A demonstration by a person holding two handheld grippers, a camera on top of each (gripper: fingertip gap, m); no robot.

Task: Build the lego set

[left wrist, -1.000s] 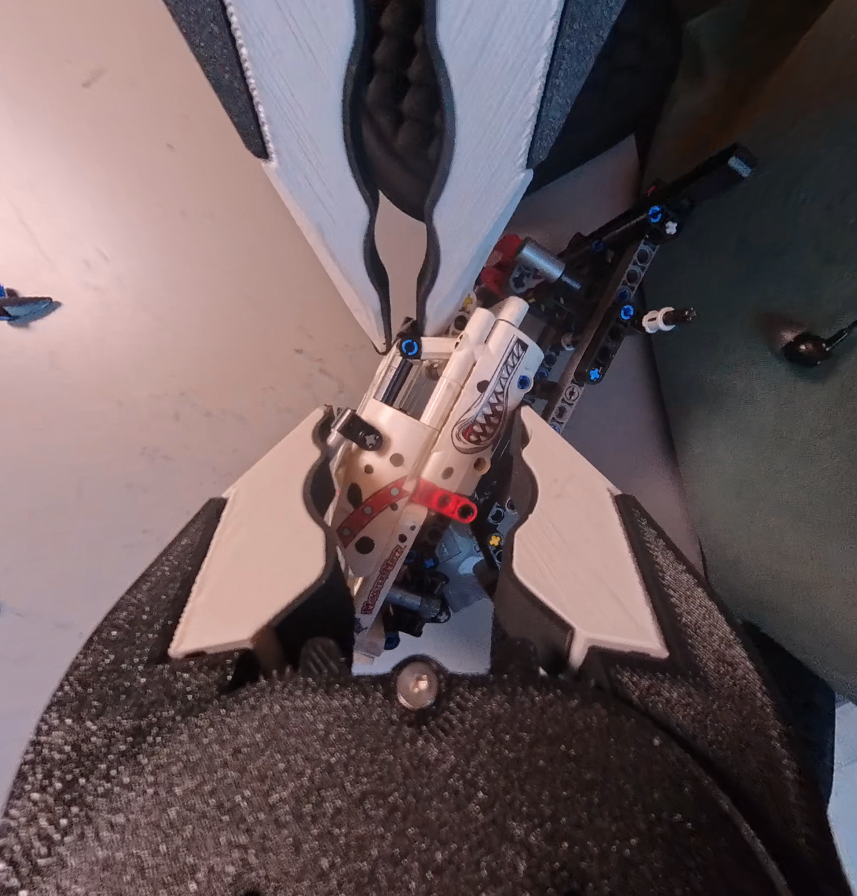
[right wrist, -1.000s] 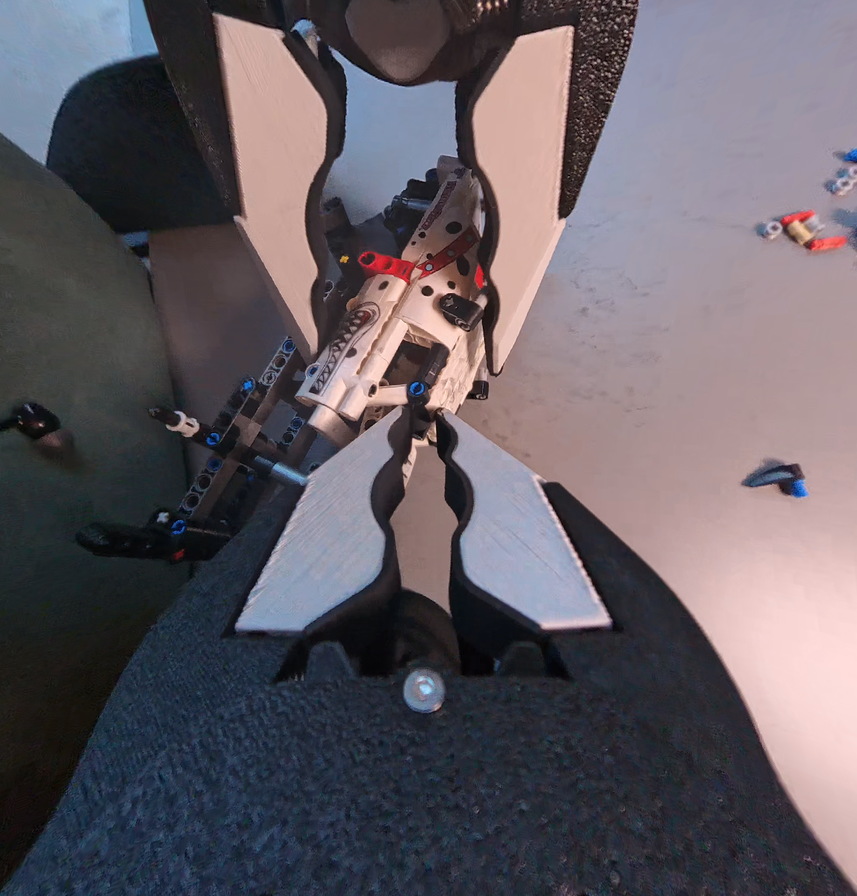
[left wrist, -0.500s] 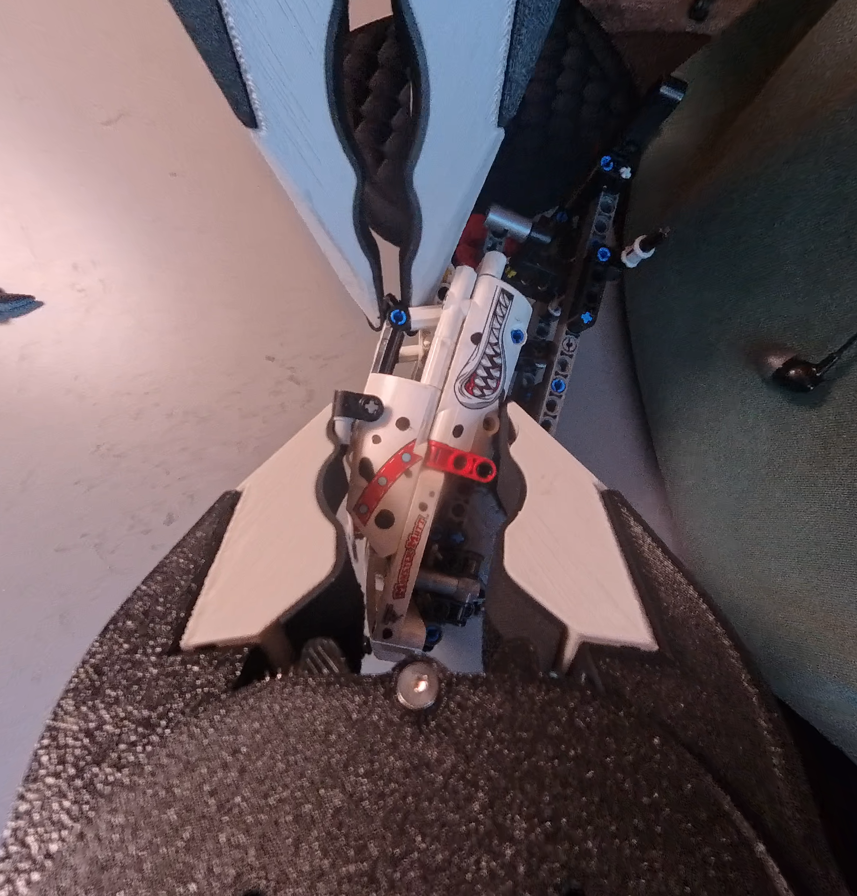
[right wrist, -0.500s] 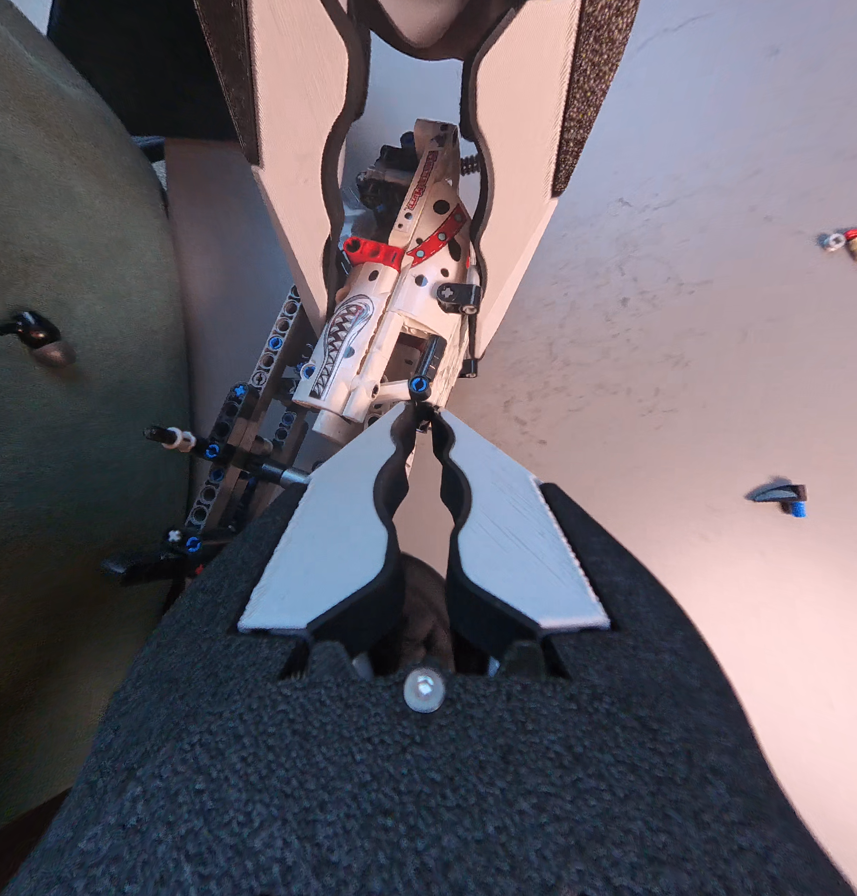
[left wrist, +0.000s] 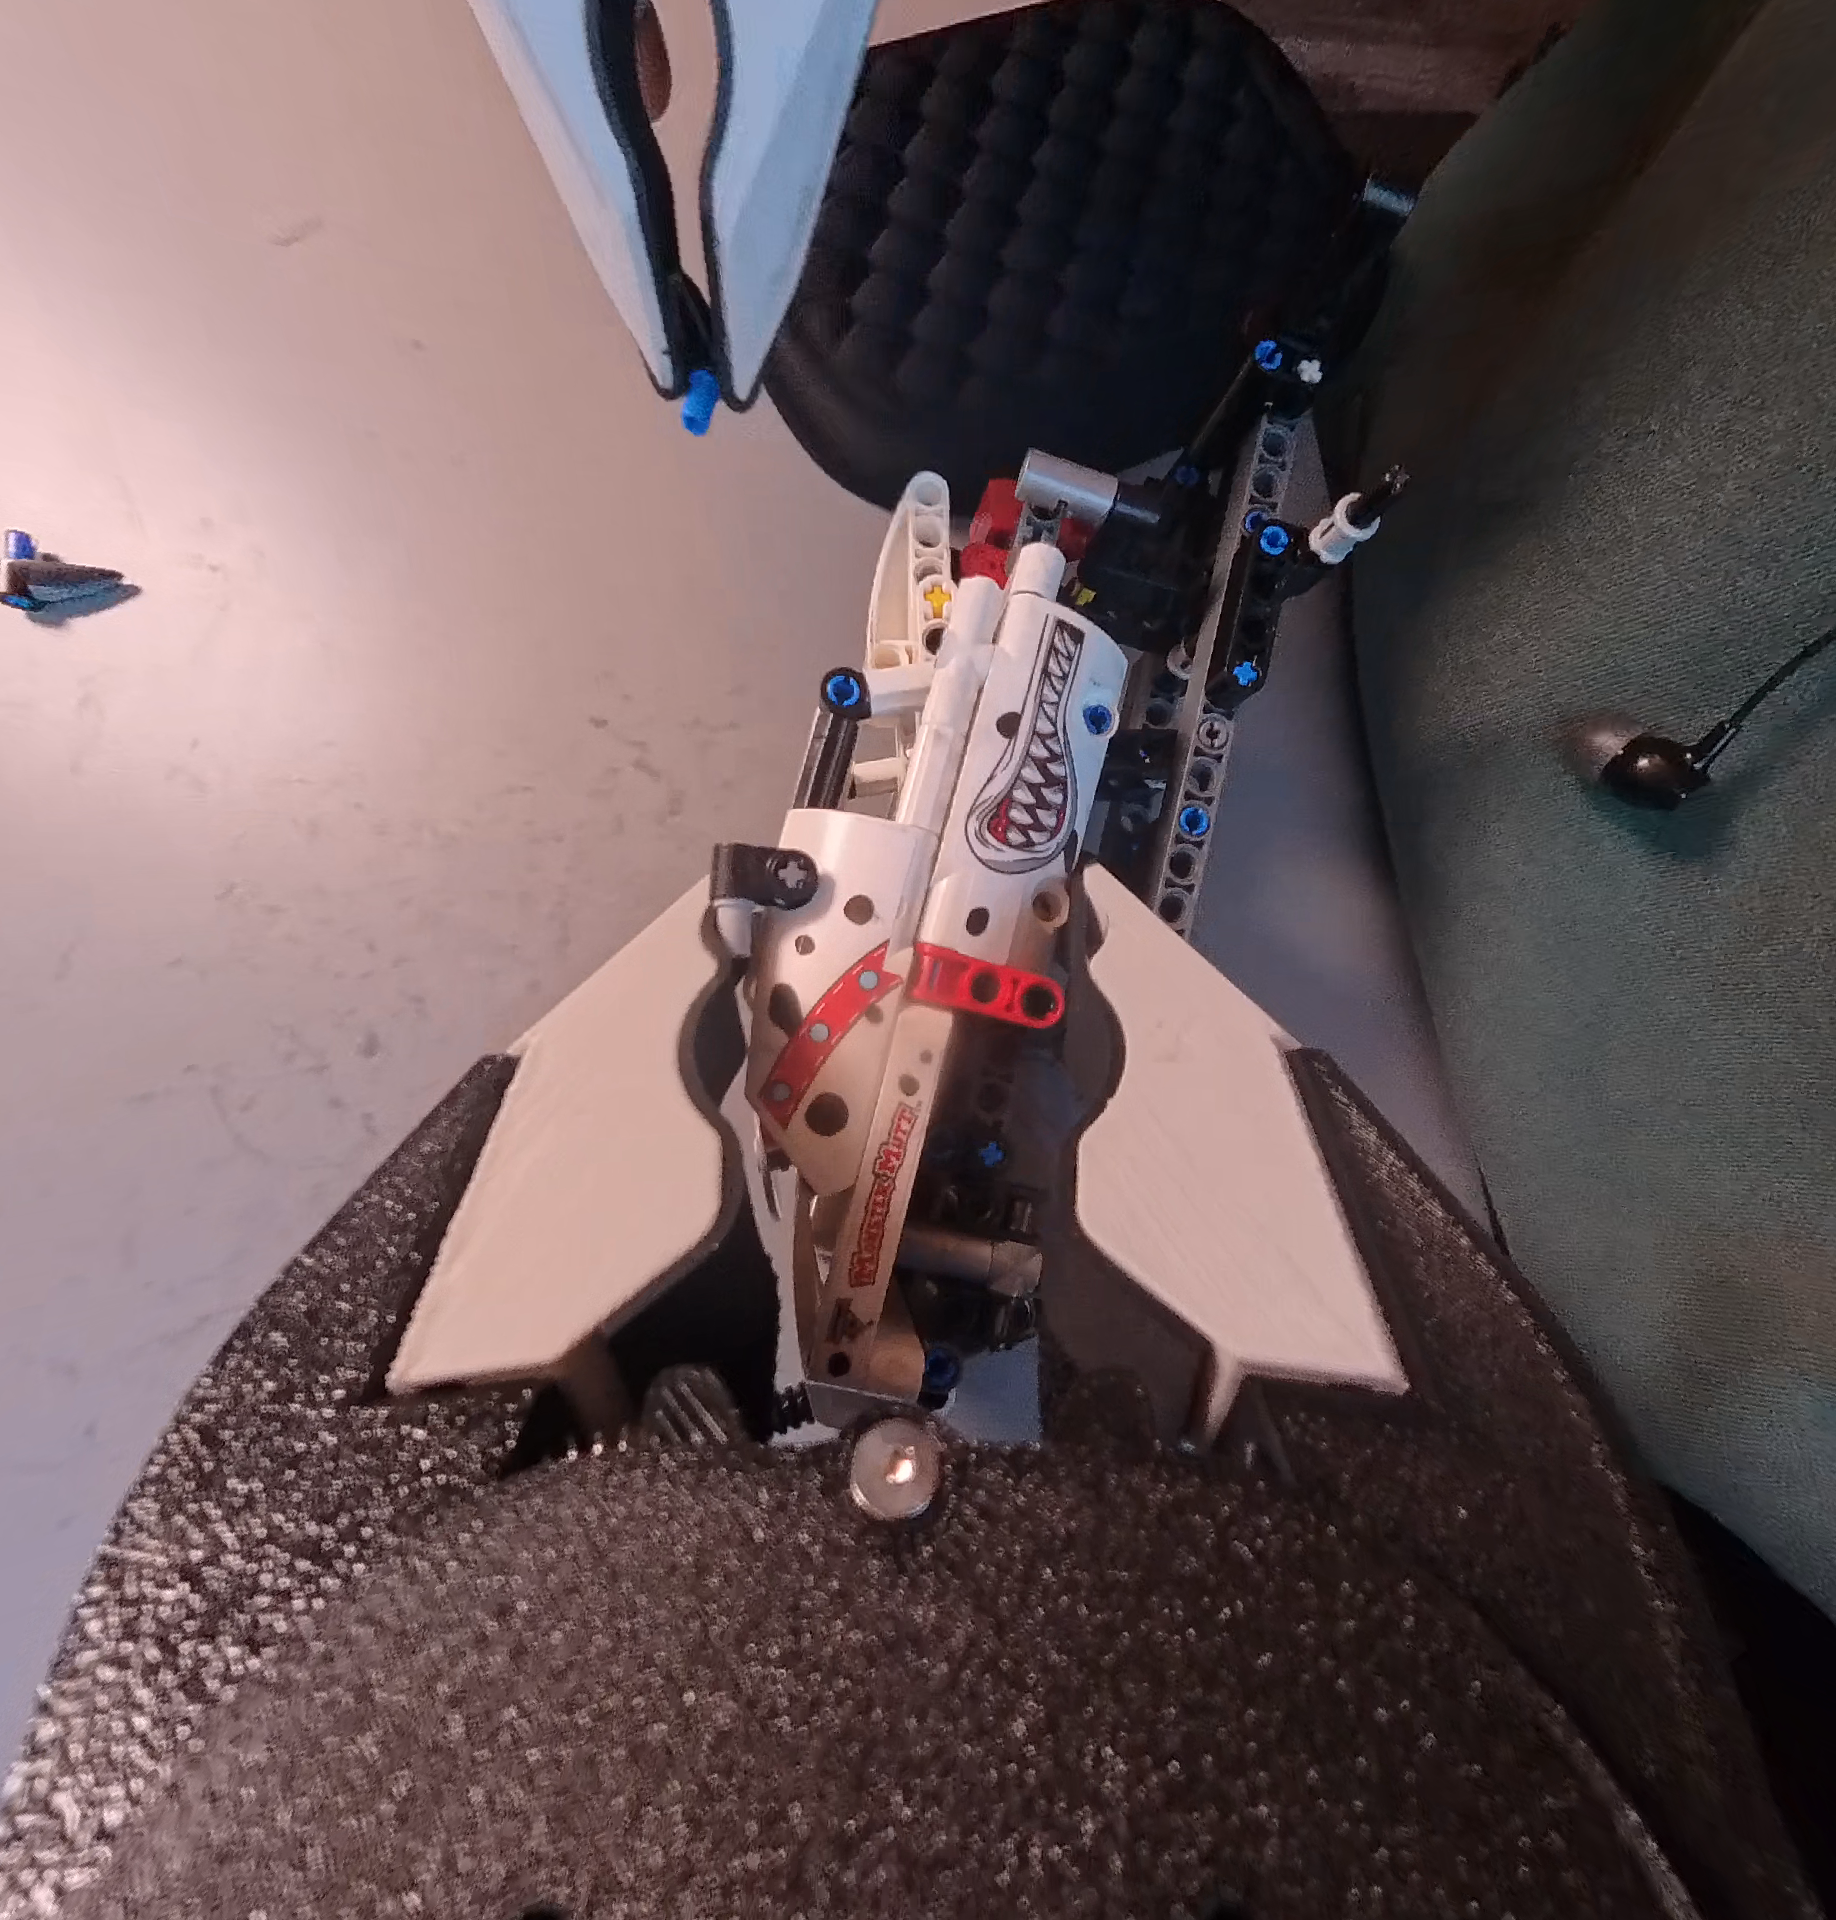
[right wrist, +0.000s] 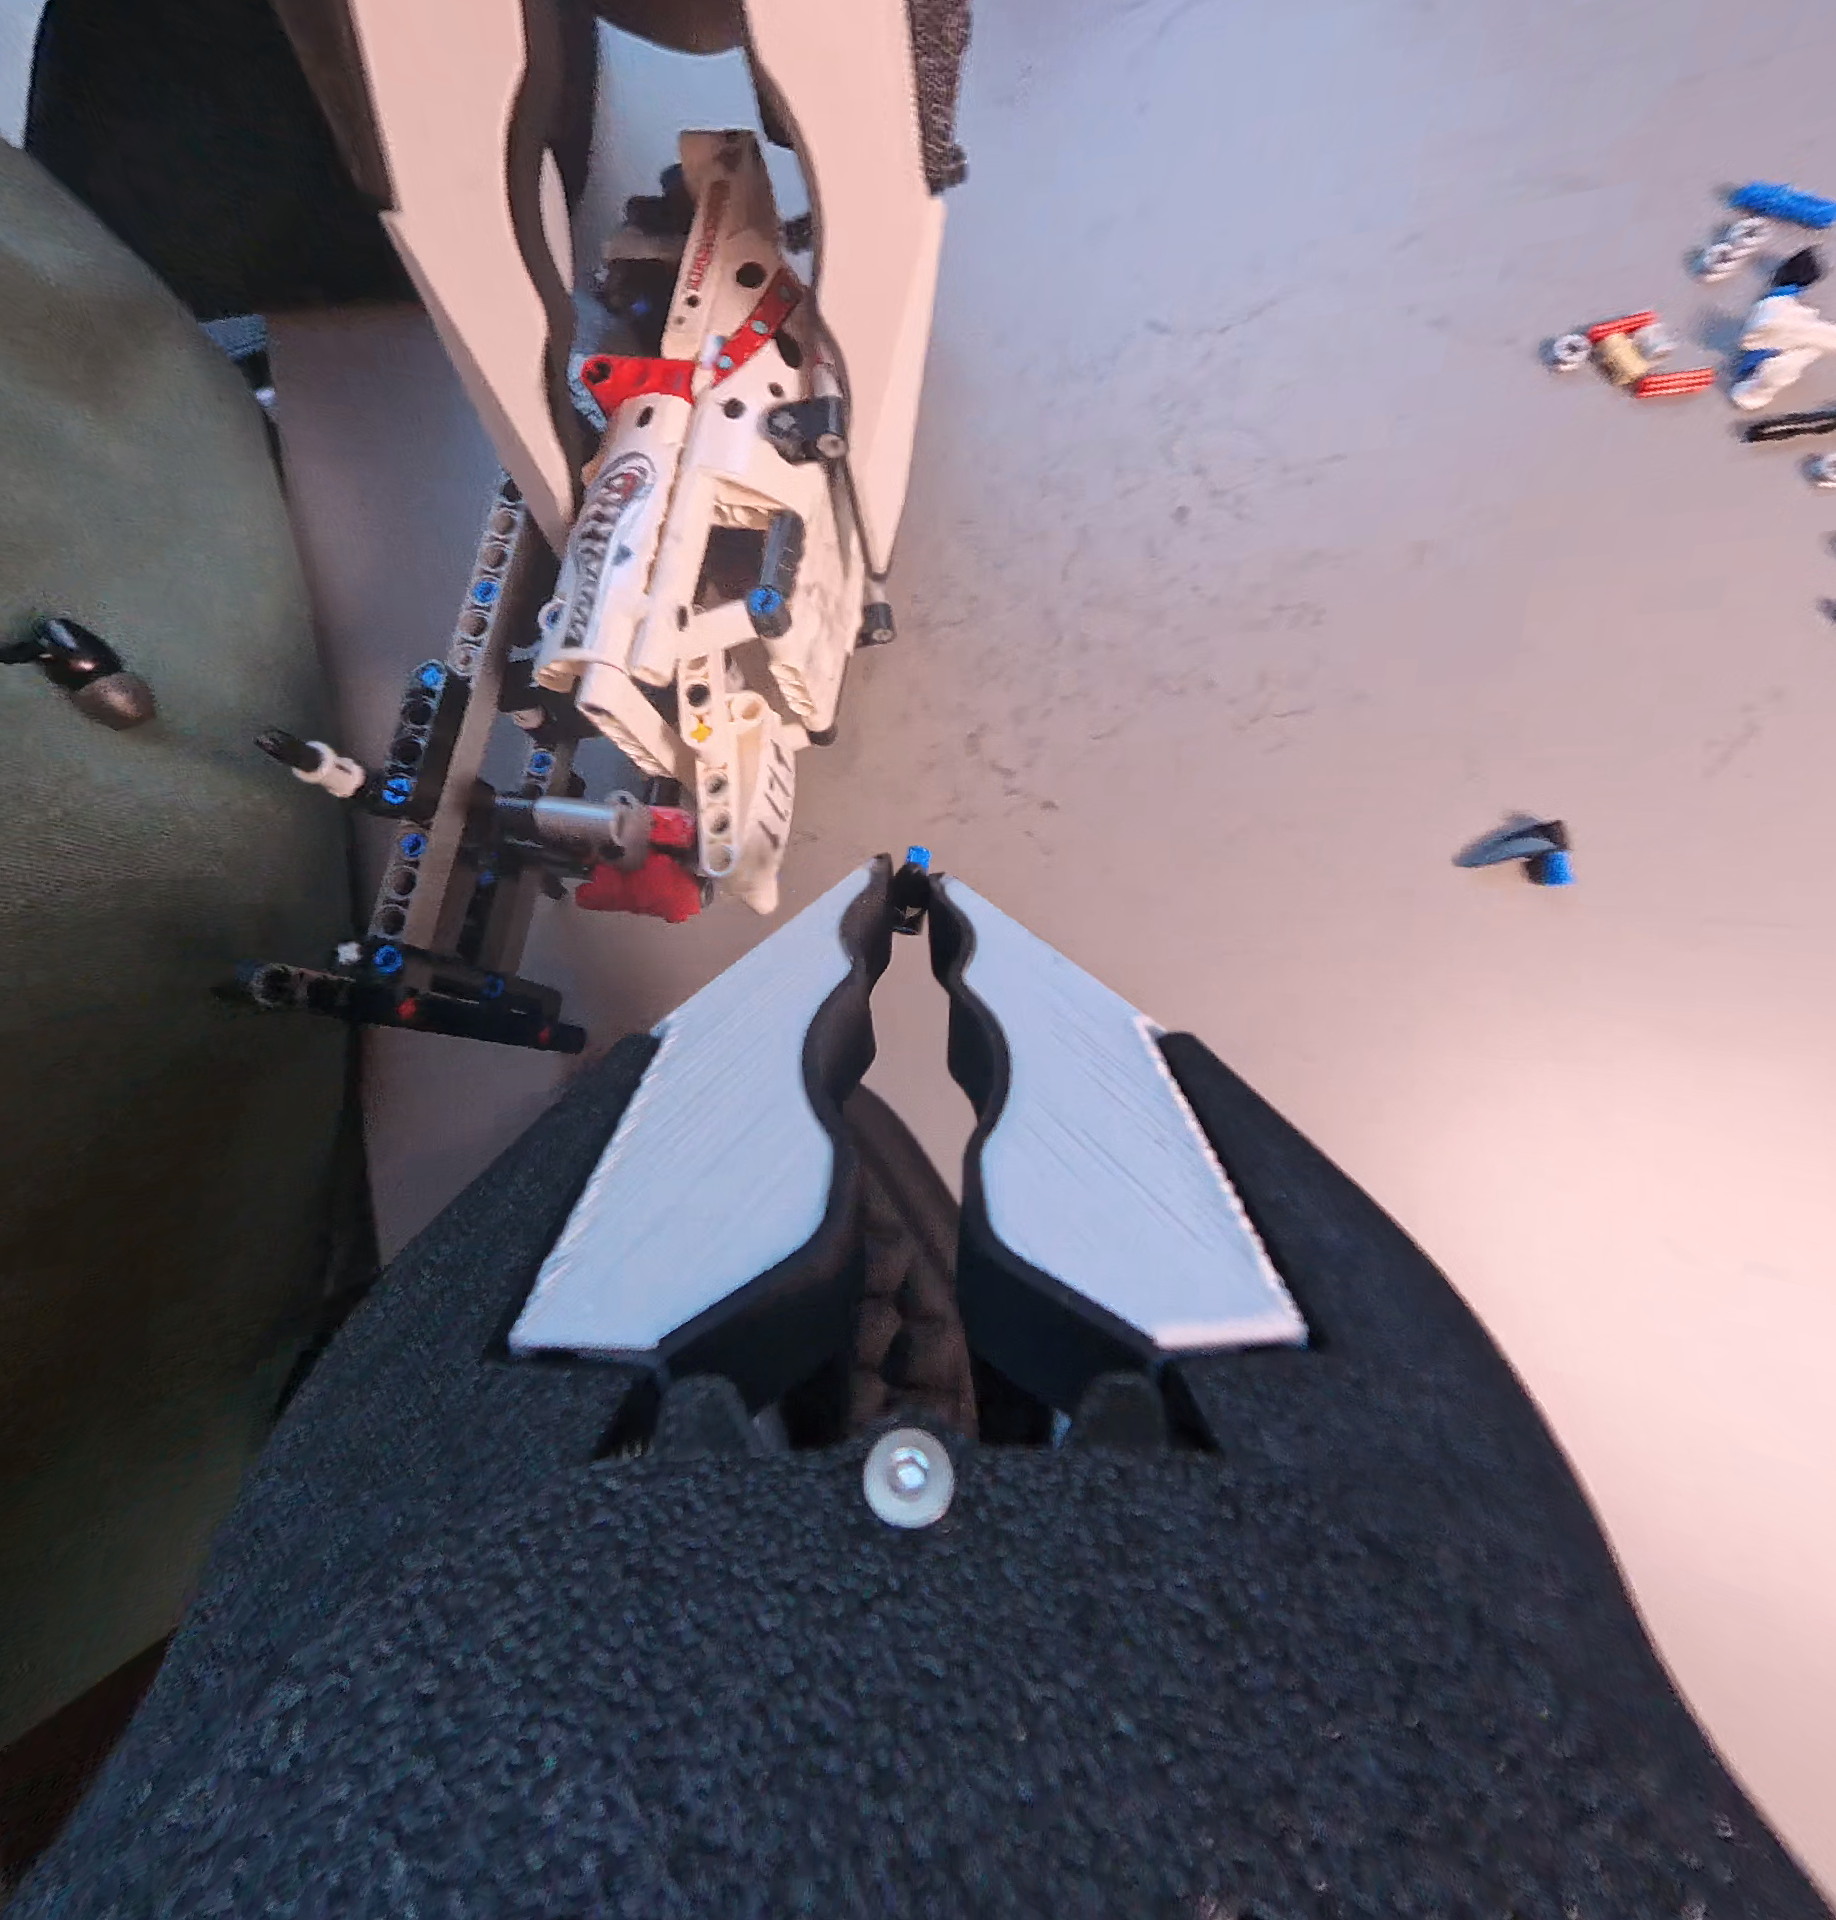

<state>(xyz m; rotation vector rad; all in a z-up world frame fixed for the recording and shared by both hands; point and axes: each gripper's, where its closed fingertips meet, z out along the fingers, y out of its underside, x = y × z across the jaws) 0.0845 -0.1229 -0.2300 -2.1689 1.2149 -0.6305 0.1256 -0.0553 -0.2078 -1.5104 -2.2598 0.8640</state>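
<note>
White model [left wrist: 955,935], largely built, is clamped by the left gripper [left wrist: 898,1039]; a blue pin [right wrist: 916,858] is pinched in the right gripper [right wrist: 906,883], loose parts [right wrist: 1724,343] unused.

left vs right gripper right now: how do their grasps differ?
The left gripper is clamped wide around the white lego model; the right gripper is pinched nearly closed on a small blue pin. The left grips deep between its fingers; the right holds only at its fingertips. Both are loaded, above the table.
</note>
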